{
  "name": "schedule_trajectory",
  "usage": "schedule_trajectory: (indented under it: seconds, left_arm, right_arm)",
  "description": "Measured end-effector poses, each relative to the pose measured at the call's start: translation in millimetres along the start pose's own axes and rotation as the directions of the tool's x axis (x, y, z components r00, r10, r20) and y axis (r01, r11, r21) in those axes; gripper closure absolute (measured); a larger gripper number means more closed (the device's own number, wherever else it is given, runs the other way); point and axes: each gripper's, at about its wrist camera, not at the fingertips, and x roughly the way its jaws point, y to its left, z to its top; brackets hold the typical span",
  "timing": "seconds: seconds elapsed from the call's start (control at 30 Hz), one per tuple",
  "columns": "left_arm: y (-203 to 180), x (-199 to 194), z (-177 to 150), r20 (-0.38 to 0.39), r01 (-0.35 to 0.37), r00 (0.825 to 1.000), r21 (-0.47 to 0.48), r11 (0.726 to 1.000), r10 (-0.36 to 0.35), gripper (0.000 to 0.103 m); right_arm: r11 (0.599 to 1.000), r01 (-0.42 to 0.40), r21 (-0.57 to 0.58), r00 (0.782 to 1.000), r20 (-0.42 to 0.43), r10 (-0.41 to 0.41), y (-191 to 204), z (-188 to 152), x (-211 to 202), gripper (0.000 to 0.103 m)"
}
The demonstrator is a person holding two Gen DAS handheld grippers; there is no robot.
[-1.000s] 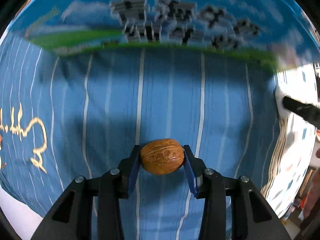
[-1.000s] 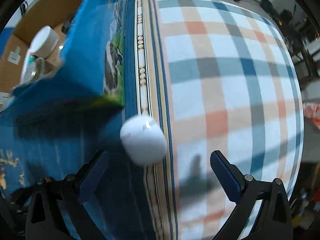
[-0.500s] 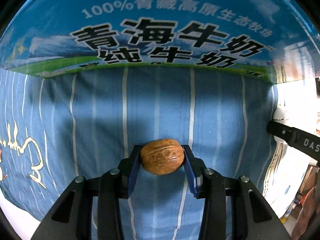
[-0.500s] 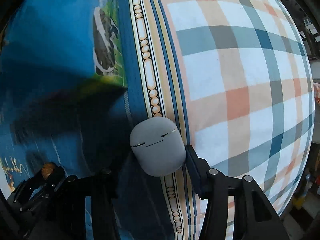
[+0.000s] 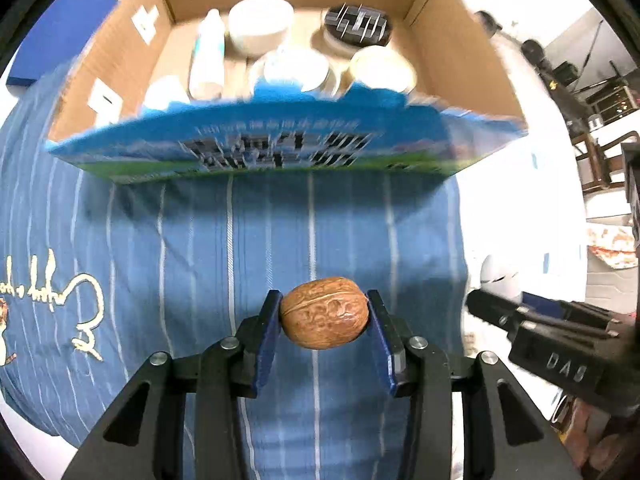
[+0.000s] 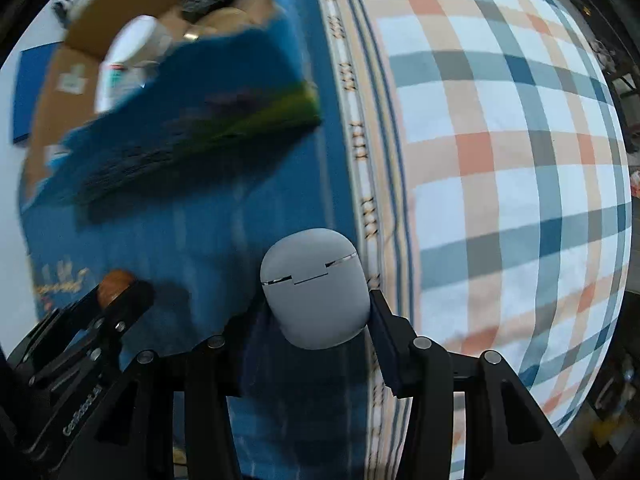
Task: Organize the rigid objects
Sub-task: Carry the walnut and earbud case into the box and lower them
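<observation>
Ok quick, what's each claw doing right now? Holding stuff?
Left gripper: closed on the walnut.
Right gripper: jaws closing on the grey earbud case, already gripped between the pads.

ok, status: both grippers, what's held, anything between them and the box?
Left gripper shut on walnut. Right gripper closing on grey case, pads against it. Box ahead, already holding jars; its blue printed wall stands in the way.

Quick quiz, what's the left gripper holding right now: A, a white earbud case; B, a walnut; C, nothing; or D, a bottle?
B: in the left wrist view the left gripper has a brown walnut clamped between its blue pads, above the blue striped cloth.
</observation>
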Motion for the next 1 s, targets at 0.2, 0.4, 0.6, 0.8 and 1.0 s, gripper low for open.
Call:
schedule_trajectory:
  seconds: [0.2,0.4,0.6,0.8,1.0]
  left_arm:
    - [-1.5,-64.4,2.6,0.094,0.066,0.993,0.0,0.998,-0.065,0.065]
    - [19.9,-127.2,33.7,0.172,0.109,0.979,-0.014,0.994,-0.105,0.065]
    - [55.1,-145.7,84.9,0.202,0.069,0.978,-0.056,0.996,-0.056,0.065]
    - [101.8,-113.9,141.9,0.14,0.001,0.99,-0.113,0.994,0.014,0.065]
    - [130.8,-60.9,183.2,0.02,-0.087,0.996,-0.11,0.99,0.09,0.064]
  right_arm:
    - [0.996,-0.071,-0.061,0.994,0.075,0.076,23.3,-15.9,-55.7,0.053]
    - [0.987,-0.127,-0.096,0.977,0.159,0.141,31.6,7.7,-127.6,0.053]
    - [0.985,-0.11,-0.133,0.969,0.207,0.136,65.8,55.8,-155.6,0.053]
    - [0.992,-0.034,-0.119,0.987,0.155,0.053,95.0,122.6,-108.7,0.053]
    - [0.994,0.04,-0.106,0.999,0.004,-0.039,103.2,159.7,-38.2,0.053]
